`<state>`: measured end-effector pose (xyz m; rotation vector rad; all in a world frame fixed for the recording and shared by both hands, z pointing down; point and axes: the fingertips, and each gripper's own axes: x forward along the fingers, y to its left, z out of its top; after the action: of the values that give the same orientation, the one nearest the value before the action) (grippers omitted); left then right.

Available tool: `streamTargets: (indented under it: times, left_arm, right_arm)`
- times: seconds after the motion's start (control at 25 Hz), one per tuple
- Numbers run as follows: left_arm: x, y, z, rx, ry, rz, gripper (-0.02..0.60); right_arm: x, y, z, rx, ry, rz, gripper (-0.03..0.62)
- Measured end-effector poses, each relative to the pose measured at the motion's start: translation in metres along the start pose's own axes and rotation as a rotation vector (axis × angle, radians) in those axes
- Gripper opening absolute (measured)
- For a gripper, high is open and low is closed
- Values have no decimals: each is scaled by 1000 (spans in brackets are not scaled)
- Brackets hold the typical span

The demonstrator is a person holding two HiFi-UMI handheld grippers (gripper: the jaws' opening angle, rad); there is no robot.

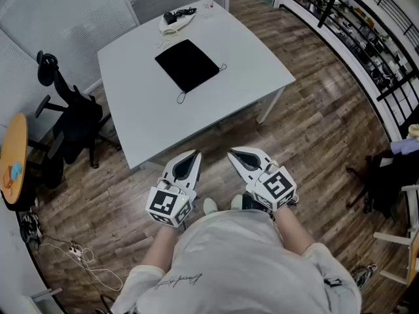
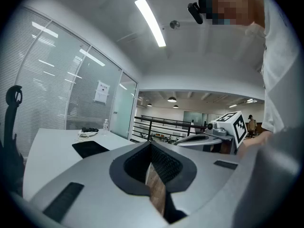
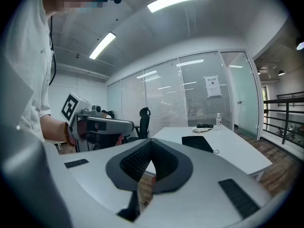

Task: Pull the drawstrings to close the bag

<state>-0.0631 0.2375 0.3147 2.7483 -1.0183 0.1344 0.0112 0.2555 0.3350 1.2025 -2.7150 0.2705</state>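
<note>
A flat black drawstring bag [image 1: 187,65] lies on the white table [image 1: 144,110], its cords showing at the near corner [image 1: 181,97] and the right corner [image 1: 222,66]. The left gripper view shows the bag [image 2: 90,148] far off, and the right gripper view shows the bag [image 3: 197,143] on the tabletop. My left gripper [image 1: 194,155] and right gripper [image 1: 231,153] hang side by side in front of the person, short of the table's near edge. Each is shut and holds nothing. In its own view, the left gripper [image 2: 151,145] has its jaws meeting at the tip, as does the right gripper [image 3: 151,141].
At the table's far end lie a white cloth with a black item [image 1: 177,19] and a water bottle [image 1: 208,0]. A black office chair [image 1: 69,120] and a round wooden table [image 1: 13,156] stand to the left. A railing [image 1: 353,25] runs along the right, and cables [image 1: 78,254] lie on the floor.
</note>
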Motion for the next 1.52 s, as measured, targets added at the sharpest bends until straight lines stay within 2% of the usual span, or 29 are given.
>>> streamTargets:
  times: [0.48, 0.72, 1.16, 1.52]
  left_arm:
    - [-5, 2, 0, 1, -5, -12, 11]
    - [-9, 9, 1, -5, -6, -26, 11]
    - [-28, 36, -10, -15, 14, -52, 11]
    - [-26, 54, -10, 5, 9, -39, 11]
  right_arm:
    - [3, 7, 0, -2, -1, -3, 14]
    - [9, 9, 4, 42, -26, -11, 14]
    - [35, 28, -1, 52, -11, -32, 14]
    - [52, 28, -1, 44, 17, -26, 14]
